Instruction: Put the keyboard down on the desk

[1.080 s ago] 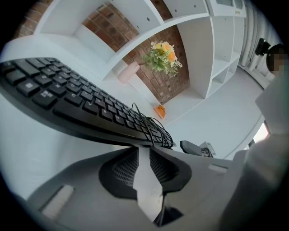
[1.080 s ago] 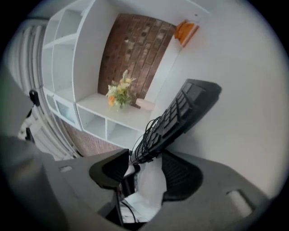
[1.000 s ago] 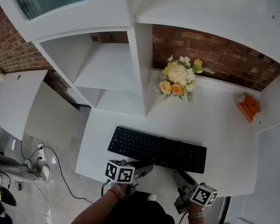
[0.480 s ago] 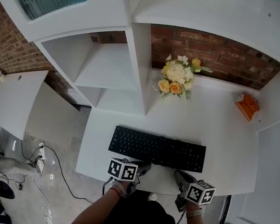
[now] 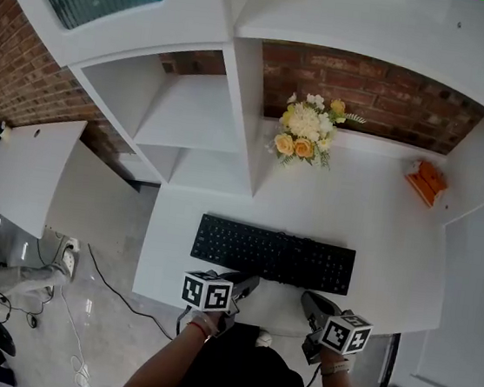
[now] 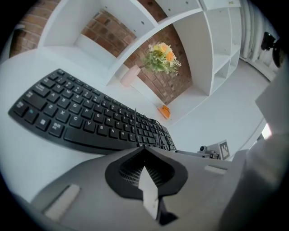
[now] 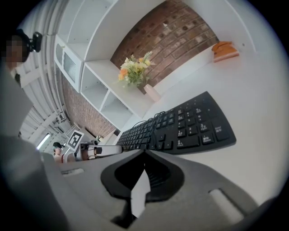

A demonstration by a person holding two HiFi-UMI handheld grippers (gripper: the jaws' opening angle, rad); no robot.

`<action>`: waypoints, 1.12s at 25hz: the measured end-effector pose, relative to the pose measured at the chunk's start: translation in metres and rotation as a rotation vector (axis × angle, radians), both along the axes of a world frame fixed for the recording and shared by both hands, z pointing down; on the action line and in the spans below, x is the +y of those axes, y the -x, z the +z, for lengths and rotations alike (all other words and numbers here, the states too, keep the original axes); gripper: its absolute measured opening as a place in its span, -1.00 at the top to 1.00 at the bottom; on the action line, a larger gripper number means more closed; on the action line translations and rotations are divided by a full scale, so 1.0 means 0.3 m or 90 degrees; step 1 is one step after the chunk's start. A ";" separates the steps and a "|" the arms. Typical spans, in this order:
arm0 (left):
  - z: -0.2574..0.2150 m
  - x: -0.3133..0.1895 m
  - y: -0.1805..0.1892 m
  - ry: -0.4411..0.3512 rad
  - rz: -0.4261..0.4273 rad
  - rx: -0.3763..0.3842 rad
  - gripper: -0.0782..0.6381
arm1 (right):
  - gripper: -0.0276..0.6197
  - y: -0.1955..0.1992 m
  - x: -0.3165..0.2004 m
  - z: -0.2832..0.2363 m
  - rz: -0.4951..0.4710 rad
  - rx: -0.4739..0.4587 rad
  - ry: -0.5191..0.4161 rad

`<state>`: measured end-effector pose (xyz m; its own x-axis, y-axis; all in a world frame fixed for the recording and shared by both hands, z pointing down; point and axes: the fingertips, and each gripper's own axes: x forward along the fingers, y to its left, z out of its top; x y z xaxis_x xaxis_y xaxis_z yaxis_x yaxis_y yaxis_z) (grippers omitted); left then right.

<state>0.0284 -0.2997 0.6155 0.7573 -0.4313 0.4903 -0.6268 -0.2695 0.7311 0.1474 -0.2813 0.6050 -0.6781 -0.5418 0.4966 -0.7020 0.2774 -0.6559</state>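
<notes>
Found the flat black full-size keyboard (image 5: 274,255) lying level on the white desk top (image 5: 387,224), long side running left to right, close to the front edge. Saw no part of it lifted or tilted.

Found the left gripper (image 5: 247,282), grey with a square-marker cube, held low at the desk's front edge and aimed at the left half of the keyboard's near side. Read its jaws in the left gripper view as pressed fully together with nothing between them, the tip just short of the keys. Could not tell whether the tip touched the keyboard.

Found the right gripper (image 5: 311,302), built the same, just beside the right half of that near side and angled in towards it. Read its jaws in the right gripper view as likewise closed tight and empty, with the number pad lying just beyond them.

Noted a bunch of yellow, orange and white flowers (image 5: 306,131) standing at the back of the desk against the red brick wall (image 5: 369,88), well apart from the keyboard. Noted a small orange object (image 5: 426,180) at the far right corner. Noted white open shelving (image 5: 189,125) to the left of the flowers.
</notes>
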 end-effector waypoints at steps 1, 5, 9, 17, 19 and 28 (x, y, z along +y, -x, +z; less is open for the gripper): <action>-0.010 -0.003 0.006 -0.013 -0.004 -0.002 0.79 | 0.92 -0.001 -0.001 -0.008 0.001 0.004 -0.010; -0.055 -0.014 0.037 -0.070 -0.033 -0.007 0.79 | 0.92 -0.007 -0.006 -0.053 0.003 0.017 -0.064; -0.099 -0.018 0.071 -0.130 -0.061 -0.013 0.79 | 0.92 -0.010 -0.006 -0.109 0.004 0.036 -0.131; -0.208 -0.003 0.130 -0.272 -0.110 -0.044 0.79 | 0.92 -0.040 0.002 -0.231 0.007 0.095 -0.274; -0.242 0.002 0.149 -0.309 -0.125 -0.058 0.78 | 0.92 -0.047 0.007 -0.263 0.006 0.112 -0.308; -0.397 0.039 0.270 -0.433 -0.189 -0.104 0.78 | 0.92 -0.091 0.037 -0.444 0.023 0.144 -0.428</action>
<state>-0.0525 -0.2879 0.4965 0.5026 -0.8532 0.1395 -0.8296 -0.4305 0.3556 0.1748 -0.2702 0.4718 -0.5739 -0.8005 0.1730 -0.8170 0.5453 -0.1872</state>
